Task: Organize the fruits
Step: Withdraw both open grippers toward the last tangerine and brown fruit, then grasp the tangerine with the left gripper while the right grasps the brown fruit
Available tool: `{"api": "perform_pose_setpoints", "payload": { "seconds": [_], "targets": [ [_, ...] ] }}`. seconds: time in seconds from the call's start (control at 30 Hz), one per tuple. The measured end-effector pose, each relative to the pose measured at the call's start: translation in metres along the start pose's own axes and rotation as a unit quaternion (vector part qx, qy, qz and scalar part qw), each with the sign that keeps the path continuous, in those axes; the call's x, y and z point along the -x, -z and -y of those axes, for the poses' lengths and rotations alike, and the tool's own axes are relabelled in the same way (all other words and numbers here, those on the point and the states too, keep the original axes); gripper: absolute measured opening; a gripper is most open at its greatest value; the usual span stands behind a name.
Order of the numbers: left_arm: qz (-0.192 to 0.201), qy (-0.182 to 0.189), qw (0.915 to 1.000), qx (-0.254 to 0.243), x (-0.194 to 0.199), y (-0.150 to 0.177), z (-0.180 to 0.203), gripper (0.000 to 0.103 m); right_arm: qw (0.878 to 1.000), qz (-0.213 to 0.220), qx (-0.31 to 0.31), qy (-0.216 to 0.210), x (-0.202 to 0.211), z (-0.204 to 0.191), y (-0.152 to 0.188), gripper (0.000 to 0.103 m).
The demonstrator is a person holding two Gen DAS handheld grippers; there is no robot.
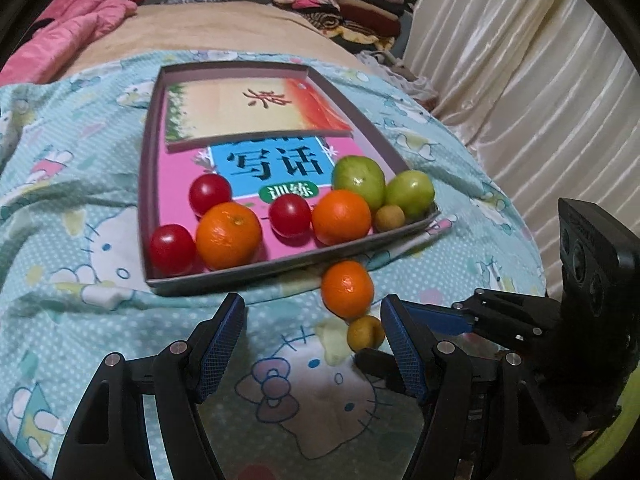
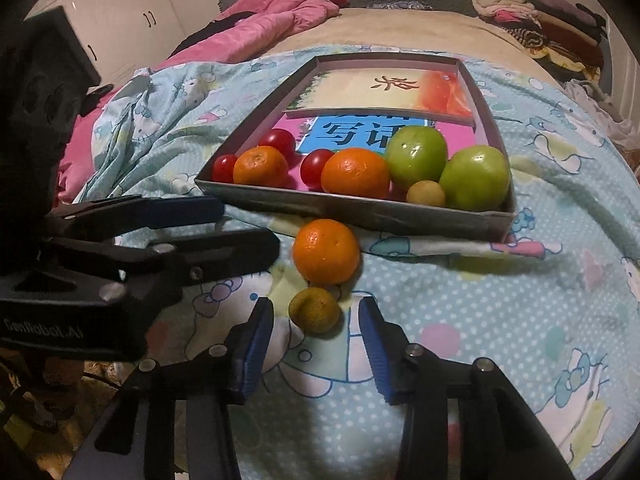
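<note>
A shallow grey box (image 1: 256, 270) (image 2: 352, 206) lies on the bed and holds red tomatoes (image 1: 173, 249), oranges (image 1: 228, 235) (image 2: 355, 174), green fruits (image 1: 359, 181) (image 2: 475, 178) and a small yellow-green fruit (image 1: 390, 218) (image 2: 426, 194). Outside it, on the sheet, lie an orange (image 1: 347, 289) (image 2: 326, 251) and a small yellow-green fruit (image 1: 365, 333) (image 2: 314, 310). My left gripper (image 1: 312, 324) is open and empty, just left of these two. My right gripper (image 2: 316, 330) is open, its fingers either side of the small fruit, not touching it.
Two books (image 1: 256, 112) (image 2: 384, 92) lie in the box's far half. A pink quilt (image 2: 256, 20), a pile of folded clothes (image 1: 344, 4) and a curtain (image 1: 520, 60) border the bed. Each gripper shows in the other's view (image 1: 520, 320) (image 2: 140, 240).
</note>
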State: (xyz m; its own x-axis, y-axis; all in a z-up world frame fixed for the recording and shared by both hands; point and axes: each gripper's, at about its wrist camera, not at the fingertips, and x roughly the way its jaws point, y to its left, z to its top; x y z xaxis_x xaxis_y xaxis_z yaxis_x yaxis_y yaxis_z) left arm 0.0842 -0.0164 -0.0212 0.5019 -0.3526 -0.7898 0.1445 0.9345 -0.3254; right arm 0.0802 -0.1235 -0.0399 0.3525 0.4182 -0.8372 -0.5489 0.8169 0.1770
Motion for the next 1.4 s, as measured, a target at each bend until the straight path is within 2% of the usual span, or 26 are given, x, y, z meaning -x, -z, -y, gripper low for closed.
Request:
{"api": "perform_pose_setpoints", "payload": {
  "seconds": [0.37,0.6,0.77,1.13,1.33,1.4],
  "targets": [
    [-0.02,0.011,0.9996,-0.016,-0.016,-0.001,0.008,0.064,1.0,-0.01,0.008,0.004,-0.014,-0.001,-0.003,0.035],
    [-0.027,0.022,0.9993,-0.012,-0.021,-0.001,0.006,0.054,1.0,-0.014,0.009,0.005,-0.019,0.001,-0.002,0.029],
    [-0.026,0.037,0.999,-0.004,-0.024,-0.002,0.006,0.048,1.0,-0.013,0.011,0.005,-0.018,0.0,-0.002,0.028],
    [-0.037,0.036,0.9984,-0.023,-0.039,-0.003,0.015,0.048,1.0,-0.013,0.015,0.009,-0.02,-0.002,-0.002,0.028],
    [-0.038,0.035,0.9984,-0.025,-0.049,-0.009,0.015,0.037,1.0,-0.014,0.015,0.008,-0.02,-0.002,-0.002,0.028],
    [-0.038,0.034,0.9983,-0.027,-0.051,-0.009,0.015,0.036,1.0,-0.014,0.014,0.008,-0.02,-0.001,-0.002,0.028]
  ]
}}
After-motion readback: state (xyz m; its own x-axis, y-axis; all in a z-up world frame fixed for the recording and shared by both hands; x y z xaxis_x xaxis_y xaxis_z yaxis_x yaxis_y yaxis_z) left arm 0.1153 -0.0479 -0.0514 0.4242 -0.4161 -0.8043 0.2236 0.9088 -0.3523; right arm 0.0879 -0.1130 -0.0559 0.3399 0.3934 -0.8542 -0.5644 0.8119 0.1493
